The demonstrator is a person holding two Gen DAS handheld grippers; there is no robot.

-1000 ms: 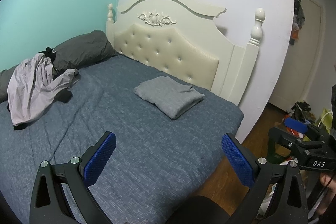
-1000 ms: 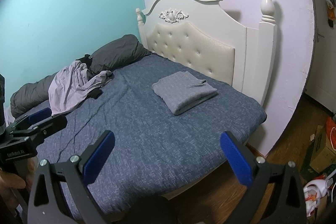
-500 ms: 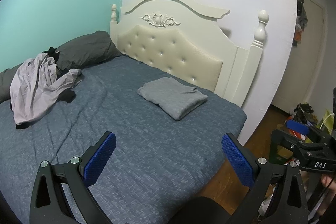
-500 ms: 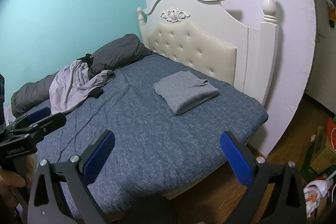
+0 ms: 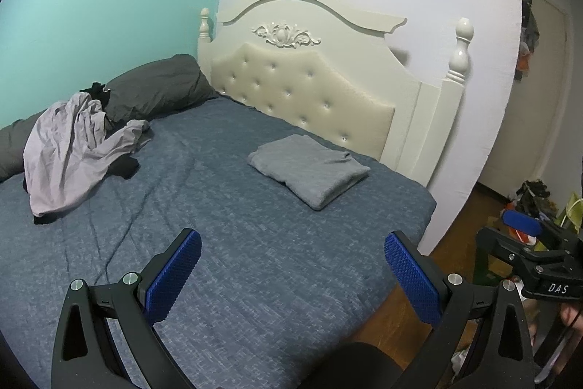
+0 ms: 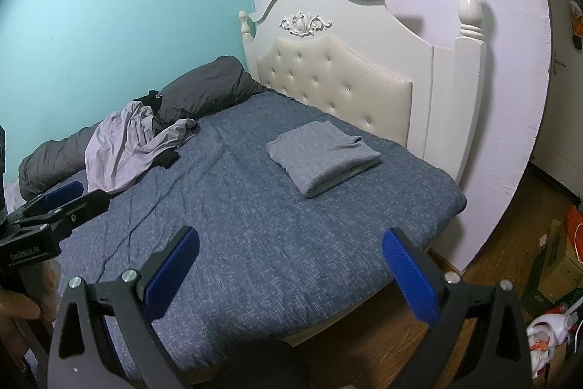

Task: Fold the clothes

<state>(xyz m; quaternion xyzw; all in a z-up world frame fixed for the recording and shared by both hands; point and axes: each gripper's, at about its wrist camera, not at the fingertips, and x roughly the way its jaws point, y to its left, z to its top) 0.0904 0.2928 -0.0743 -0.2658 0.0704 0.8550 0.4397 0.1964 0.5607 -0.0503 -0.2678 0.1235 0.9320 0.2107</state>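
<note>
your left gripper (image 5: 291, 265) hangs with its blue pads spread wide and nothing between them, over the near part of the bed (image 5: 255, 279). your right gripper (image 6: 289, 265) is the same, fingers well apart and empty, out past the bed's near edge with wooden floor under its right pad.

ahead of both tools and slightly to the right, near the headboard (image 5: 302, 93), a grey garment (image 5: 309, 168) lies folded in a flat stack; it looks finished. far ahead to the left, against the dark pillow (image 5: 156, 90), the crumpled lilac garment (image 5: 69, 148) sits in a loose heap with something black (image 5: 125, 166) showing under it.

the lilac piece is probably your next job. it looks thin and light, so expect it to go limp and drag rather than hold any shape. take it at an edge or a seam, one tool on each corner, not the bunched middle, or you may lift the black item along with it.
</note>
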